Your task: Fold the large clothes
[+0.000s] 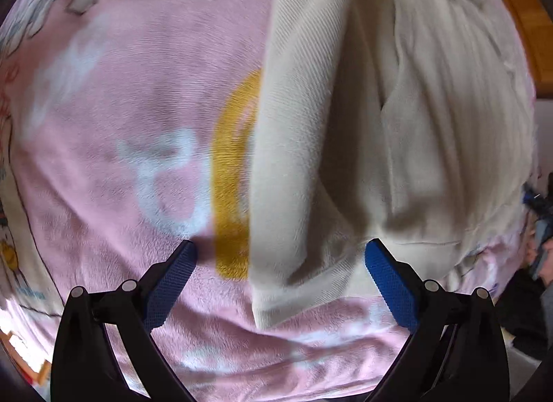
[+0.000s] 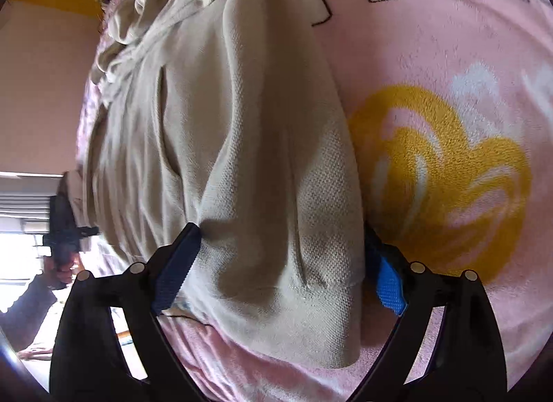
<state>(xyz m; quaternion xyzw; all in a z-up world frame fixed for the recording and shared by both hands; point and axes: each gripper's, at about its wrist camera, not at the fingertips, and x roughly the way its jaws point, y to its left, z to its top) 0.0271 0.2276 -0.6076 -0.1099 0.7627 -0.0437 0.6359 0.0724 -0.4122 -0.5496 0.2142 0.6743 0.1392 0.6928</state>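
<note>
Cream garment (image 1: pixel 397 132) lies on pink blanket (image 1: pixel 121 125). Left gripper (image 1: pixel 280 264) jaws apart, sleeve end between them. Right gripper (image 2: pixel 281 246) jaws apart around garment's hem corner.

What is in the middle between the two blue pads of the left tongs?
In the left wrist view, the open left tongs straddle the cream knitted garment's hanging edge, with pink fleece blanket beneath.
</note>
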